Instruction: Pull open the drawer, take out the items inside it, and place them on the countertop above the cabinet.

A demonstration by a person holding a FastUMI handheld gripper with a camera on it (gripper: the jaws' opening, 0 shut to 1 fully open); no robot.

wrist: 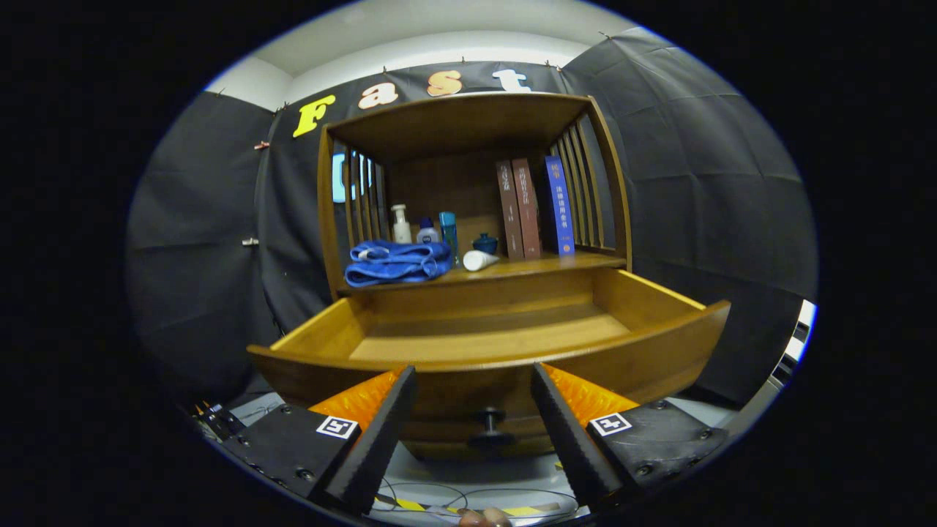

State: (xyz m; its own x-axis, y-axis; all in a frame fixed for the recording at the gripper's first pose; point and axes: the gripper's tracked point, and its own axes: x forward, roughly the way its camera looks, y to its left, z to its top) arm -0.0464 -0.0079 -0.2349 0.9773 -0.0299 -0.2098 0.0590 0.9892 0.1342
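Observation:
The wooden drawer [483, 359] stands pulled open just beyond my fingers, and the part of its floor that I see is bare. Its dark round knob [490, 423] sits on the drawer front, between my two fingertips and a little ahead of them. My gripper [474, 377] is open with nothing between its fingers. On the countertop [571, 262] above the drawer lie a folded blue towel [397, 262] and a white tube [479, 259] on its side.
Behind the towel stand a white pump bottle [400, 224], a small white and blue bottle [427, 232], a teal bottle [448, 233] and a small dark blue jar [484, 243]. Three books [528, 208] lean at the right. Slatted sides and a top board enclose the shelf.

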